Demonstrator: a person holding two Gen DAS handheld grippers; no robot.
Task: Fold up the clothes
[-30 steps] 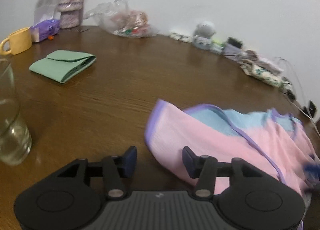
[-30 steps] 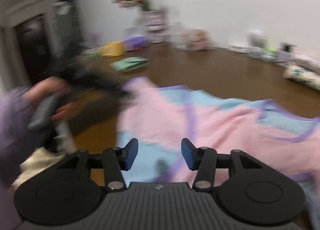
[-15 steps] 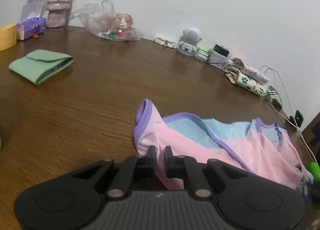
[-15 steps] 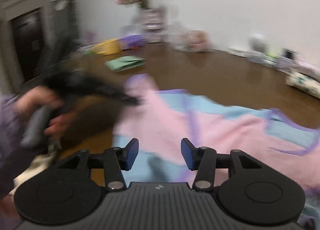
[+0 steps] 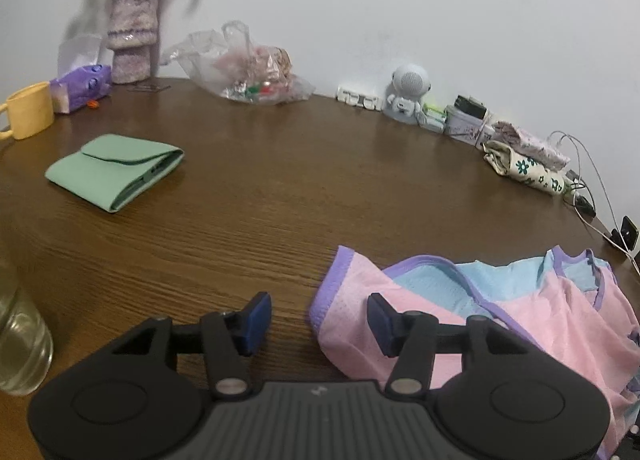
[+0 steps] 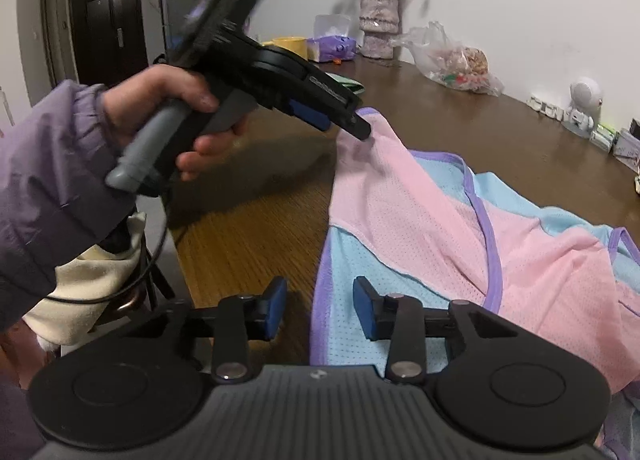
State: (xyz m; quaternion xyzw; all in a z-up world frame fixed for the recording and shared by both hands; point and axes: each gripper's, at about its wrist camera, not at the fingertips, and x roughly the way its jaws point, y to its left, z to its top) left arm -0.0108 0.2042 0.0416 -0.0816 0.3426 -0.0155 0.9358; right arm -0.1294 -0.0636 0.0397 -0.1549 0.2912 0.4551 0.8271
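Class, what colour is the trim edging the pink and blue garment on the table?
Purple; the trim shows best in the right wrist view.

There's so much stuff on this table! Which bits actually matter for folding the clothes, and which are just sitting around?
Part of the job:
- pink and blue mesh garment with purple trim
- left gripper, open
- right gripper, open
- folded green cloth, probably already done

Just lying about:
- yellow mug
- knitted flower vase
- clear plastic bag of snacks
- white robot figurine
- glass jar

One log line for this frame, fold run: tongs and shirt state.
left tongs: open, at shirt corner | right tongs: open, over hem | shirt: unfolded on table
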